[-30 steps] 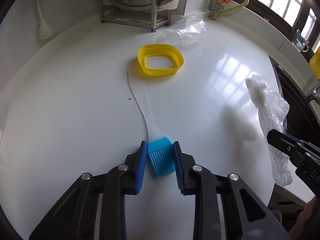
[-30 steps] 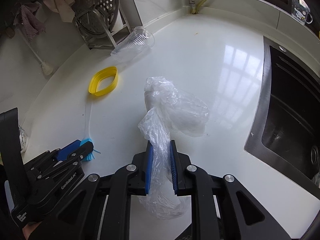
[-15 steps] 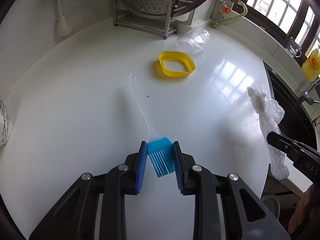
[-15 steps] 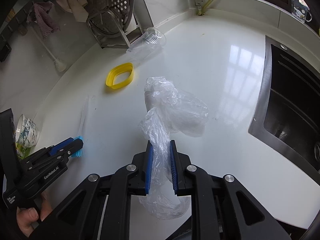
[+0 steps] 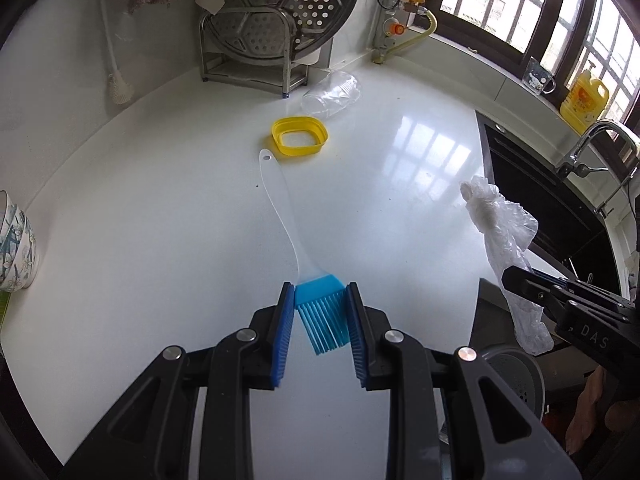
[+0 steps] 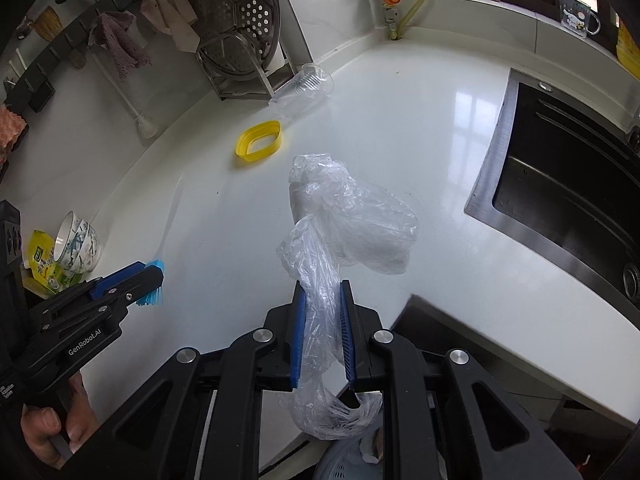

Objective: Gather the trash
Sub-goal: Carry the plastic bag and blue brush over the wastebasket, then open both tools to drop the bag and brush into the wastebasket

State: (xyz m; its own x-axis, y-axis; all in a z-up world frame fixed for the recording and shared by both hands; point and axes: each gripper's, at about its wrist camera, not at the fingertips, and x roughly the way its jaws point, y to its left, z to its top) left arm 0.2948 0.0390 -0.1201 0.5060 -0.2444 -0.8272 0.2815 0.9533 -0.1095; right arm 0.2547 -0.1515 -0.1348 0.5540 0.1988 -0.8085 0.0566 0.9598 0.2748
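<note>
My left gripper (image 5: 320, 300) is shut on the blue bristle head of a silicone brush (image 5: 322, 316), whose clear handle (image 5: 280, 208) sticks out forward above the white counter (image 5: 160, 240). It also shows in the right wrist view (image 6: 154, 294). My right gripper (image 6: 323, 300) is shut on a crumpled clear plastic bag (image 6: 348, 228) and holds it over the counter's front edge; the bag shows in the left wrist view (image 5: 504, 236) too. A yellow plastic ring (image 5: 299, 136) and a tipped clear plastic cup (image 5: 332, 94) lie farther back.
A steel rack with a perforated steamer plate (image 5: 280, 20) stands at the back wall. A dark sink (image 6: 568, 188) lies to the right. Patterned bowls (image 5: 14, 244) stand at the left edge. A grey bin (image 5: 516, 380) sits below the counter's front edge.
Both grippers have pulled back and up from the counter, each keeping its grip. The yellow ring and cup now look farther off, and the bin has come into view below.
</note>
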